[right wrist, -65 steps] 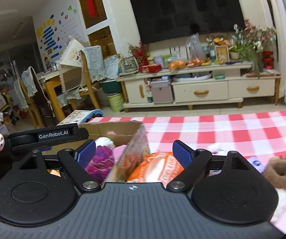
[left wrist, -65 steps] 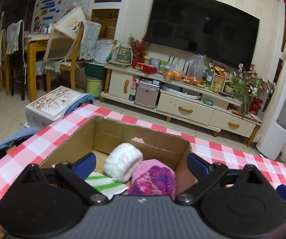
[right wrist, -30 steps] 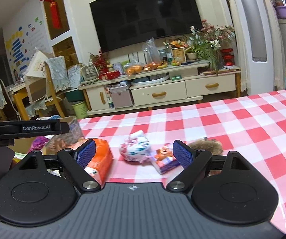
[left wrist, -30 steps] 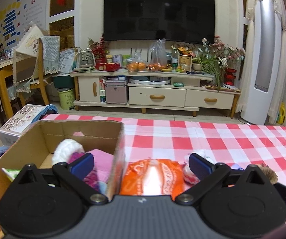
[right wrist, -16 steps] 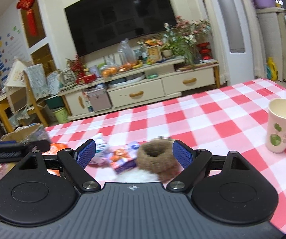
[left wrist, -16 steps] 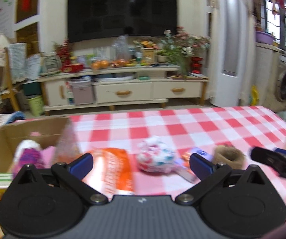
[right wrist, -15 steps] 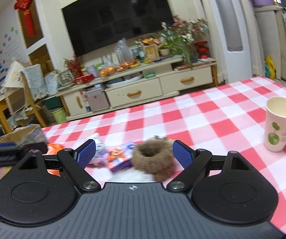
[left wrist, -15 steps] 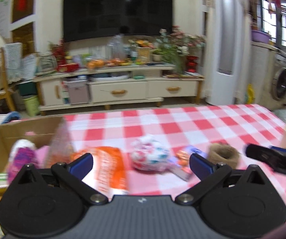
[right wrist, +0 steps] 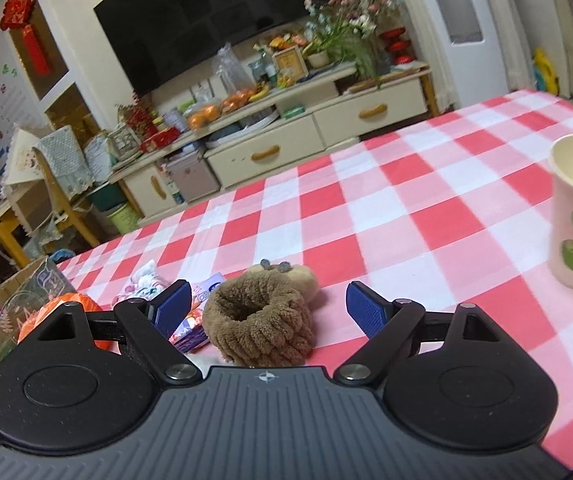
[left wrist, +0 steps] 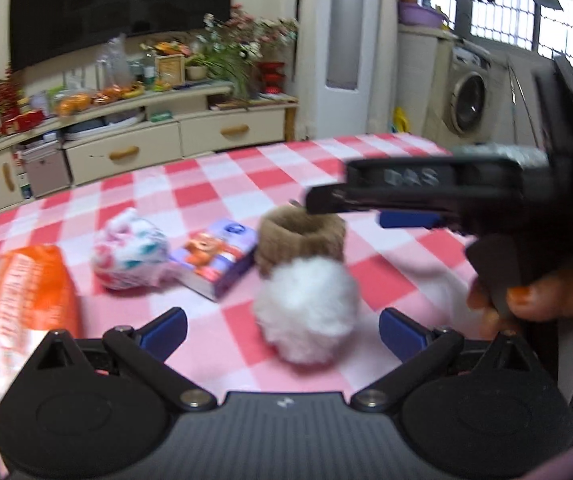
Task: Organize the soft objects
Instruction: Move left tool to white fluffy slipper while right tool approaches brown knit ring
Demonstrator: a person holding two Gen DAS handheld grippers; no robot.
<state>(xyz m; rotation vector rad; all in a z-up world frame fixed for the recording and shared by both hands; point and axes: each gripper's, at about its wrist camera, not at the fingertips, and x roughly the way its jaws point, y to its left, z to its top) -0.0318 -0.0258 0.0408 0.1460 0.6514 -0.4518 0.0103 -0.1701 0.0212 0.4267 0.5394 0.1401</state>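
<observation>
The orange plastic pack lies at left. The left gripper, jaws wide and empty, frames the white fluffy pompom. The right gripper, equally spread and empty, frames the brown plush ring. Centre each object before closing.

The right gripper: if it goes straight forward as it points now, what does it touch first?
Most likely the brown fuzzy ring, lying on the checked tablecloth between the open fingers of the right gripper. Depth is unclear.

low wrist views, both facing brown scrunchie
</observation>
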